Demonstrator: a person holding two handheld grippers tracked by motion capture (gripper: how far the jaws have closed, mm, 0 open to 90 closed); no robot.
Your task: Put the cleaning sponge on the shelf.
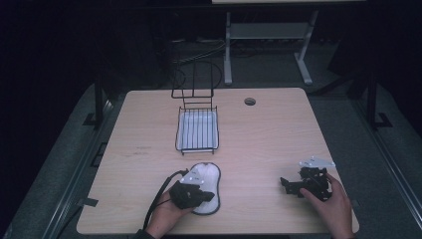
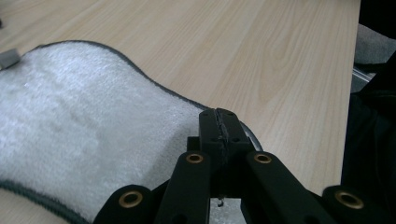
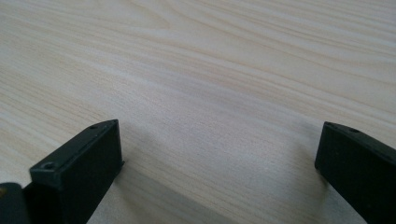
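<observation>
Two claws are working at the worktop (image 1: 259, 149), one in each of the person's hands. The left claw (image 1: 209, 195) is lying low over the near end of a white fleecy mat (image 1: 208, 177) with a dark bound edge; in the left gripper view its jaws are standing pressed together over the mat's edge (image 2: 84, 130), seemingly pinching the cloth, though the pinch itself is sitting under the jaw tips and is hard to make out. The mat is lying flat near the front edge of the worktop, just short of the wire rack (image 1: 197, 130), not touching it. The right claw (image 1: 286, 183) is resting well apart at the right, jaws standing wide over bare wood, holding nothing.

Progress, as judged: early. A grip on the mat is looking made, but the mat is not yet lifting or moving. If the rack's white tray is its destination, the whole carry and placing are remaining.
</observation>
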